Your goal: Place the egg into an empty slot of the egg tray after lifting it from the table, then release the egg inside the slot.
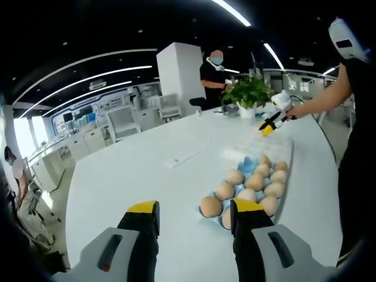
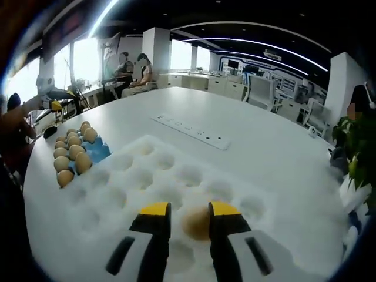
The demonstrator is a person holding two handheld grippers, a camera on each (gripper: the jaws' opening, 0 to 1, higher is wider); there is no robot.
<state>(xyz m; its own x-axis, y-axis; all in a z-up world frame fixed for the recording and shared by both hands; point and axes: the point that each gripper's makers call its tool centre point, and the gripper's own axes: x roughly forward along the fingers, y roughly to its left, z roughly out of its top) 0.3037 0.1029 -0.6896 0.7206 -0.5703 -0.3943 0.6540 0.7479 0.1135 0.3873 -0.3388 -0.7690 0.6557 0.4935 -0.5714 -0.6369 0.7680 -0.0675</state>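
A brown egg (image 2: 197,223) sits between the yellow tips of my right gripper (image 2: 189,210), which is shut on it just above a slot of the white egg tray (image 2: 158,161). Most of that tray's slots are empty. In the left gripper view the same gripper (image 1: 272,122) shows far off over the white tray (image 1: 258,145), held by a person's hand. My left gripper (image 1: 195,207) hangs open above the table with nothing between its fingers. Just right of it lies a blue tray (image 1: 247,164) with several brown eggs (image 1: 254,181). The right gripper view has that blue tray (image 2: 97,150) at left.
A white power strip (image 2: 191,132) lies on the big white table (image 1: 129,176) beyond the trays. A potted plant (image 1: 249,91) stands at the table's far end. People stand and sit around the room; chairs and cabinets line the walls.
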